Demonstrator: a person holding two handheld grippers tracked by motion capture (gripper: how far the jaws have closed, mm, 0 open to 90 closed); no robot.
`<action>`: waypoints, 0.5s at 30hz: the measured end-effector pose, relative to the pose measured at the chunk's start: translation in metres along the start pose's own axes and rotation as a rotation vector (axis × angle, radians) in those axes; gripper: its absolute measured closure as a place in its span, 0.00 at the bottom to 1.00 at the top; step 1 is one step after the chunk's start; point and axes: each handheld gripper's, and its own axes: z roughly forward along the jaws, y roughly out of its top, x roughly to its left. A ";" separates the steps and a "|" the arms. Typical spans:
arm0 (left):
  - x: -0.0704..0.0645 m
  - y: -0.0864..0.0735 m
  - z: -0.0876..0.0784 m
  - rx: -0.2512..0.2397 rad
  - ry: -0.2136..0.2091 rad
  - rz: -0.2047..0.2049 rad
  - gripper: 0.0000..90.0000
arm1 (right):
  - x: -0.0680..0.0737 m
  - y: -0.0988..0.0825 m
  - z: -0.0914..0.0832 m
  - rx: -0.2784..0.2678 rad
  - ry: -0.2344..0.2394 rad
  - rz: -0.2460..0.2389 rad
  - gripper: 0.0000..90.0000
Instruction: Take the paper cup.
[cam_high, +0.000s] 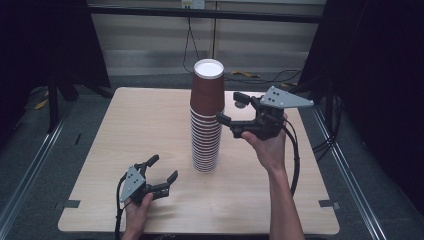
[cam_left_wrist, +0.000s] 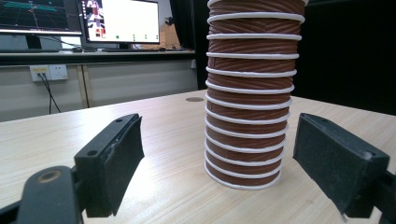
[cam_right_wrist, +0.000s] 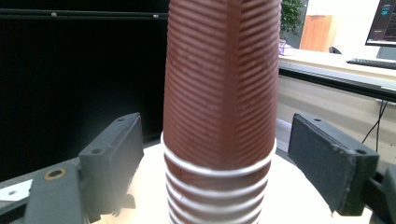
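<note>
Stack of brown ribbed paper cups (cam_high: 206, 145), mouths down with white rims showing one above another, stands upright on the table (cam_high: 125, 130), and its long axis runs straight up. The coming move turns on the top cup (cam_high: 207, 90). It lies straight ahead of the right gripper (cam_high: 229, 107), which is held level at the height of that cup's lower half and points at it from the side.

In the right gripper view the two black jaws stand wide apart with the top cup centred between them. There is a clear gap on each side, so neither pad presses on the cup wall. From the high view the jaw tips seem to reach only the near flank of the cup, not yet past its middle. My judgement is that the gripper needs to go a little further forward before it closes, and that the pull should then follow the upright axis so the cups beneath are not dragged sideways.

The left gripper (cam_high: 162, 168) rests low, near the table, with its jaws also spread and nothing between the pads. For it the stack's foot is ahead and slightly to the right, near but not touching. The right gripper is therefore the nearer one to the top cup, while the left is better placed to steady the base if the stack leans
</note>
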 end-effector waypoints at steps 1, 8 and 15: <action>0.000 0.000 0.000 0.000 0.000 0.000 0.17 | 0.000 0.000 0.000 0.000 0.000 0.000 0.20; 0.000 0.000 0.000 0.000 0.000 0.000 0.17 | -0.006 0.016 0.010 0.018 0.011 -0.007 0.20; 0.000 0.000 0.000 0.001 -0.008 -0.002 0.17 | -0.007 0.028 0.014 0.032 0.013 -0.017 0.19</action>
